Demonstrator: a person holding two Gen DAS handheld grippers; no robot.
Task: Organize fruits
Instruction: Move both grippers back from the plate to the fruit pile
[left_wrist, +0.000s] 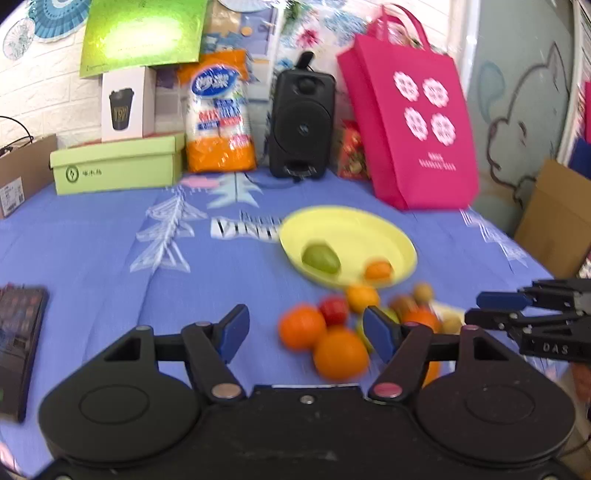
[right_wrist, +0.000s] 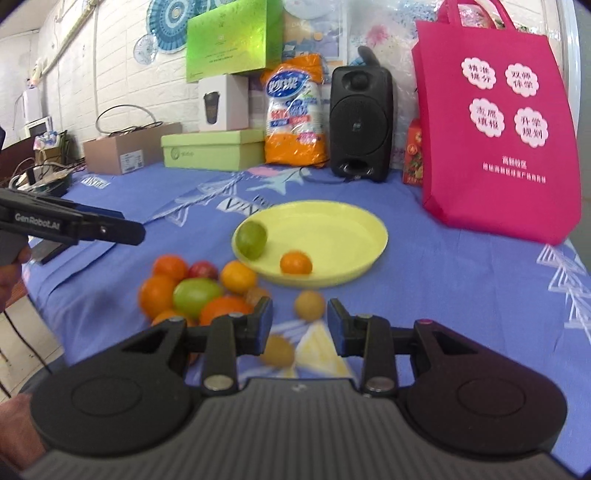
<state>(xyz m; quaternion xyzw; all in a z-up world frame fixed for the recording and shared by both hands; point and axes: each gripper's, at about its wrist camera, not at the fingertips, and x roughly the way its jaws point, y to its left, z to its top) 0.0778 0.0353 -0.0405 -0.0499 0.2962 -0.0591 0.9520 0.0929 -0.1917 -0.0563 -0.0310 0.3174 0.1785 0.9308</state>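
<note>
A yellow plate (left_wrist: 369, 229) (right_wrist: 332, 229) on the blue tablecloth holds a green fruit (left_wrist: 320, 258) (right_wrist: 251, 240) and a small orange (left_wrist: 377, 269) (right_wrist: 295, 263). In front of it lies a pile of oranges (left_wrist: 340, 352) (right_wrist: 159, 293), with a red fruit (left_wrist: 333, 309) (right_wrist: 203, 270) and a green one (right_wrist: 195, 293). Two small brown fruits (right_wrist: 309, 304) lie apart from the pile. My left gripper (left_wrist: 306, 330) (right_wrist: 138, 234) is open over the pile and holds nothing. My right gripper (right_wrist: 300, 326) (left_wrist: 476, 308) has its jaws a little apart above the brown fruits, with nothing between them.
Along the back stand a pink tote bag (left_wrist: 410, 122) (right_wrist: 498, 129), a black speaker (left_wrist: 301, 122) (right_wrist: 360, 122), an orange packet (left_wrist: 219, 114), a green box (left_wrist: 118, 164) and a cardboard box (right_wrist: 125, 149). A dark device (left_wrist: 18, 332) lies at the left edge.
</note>
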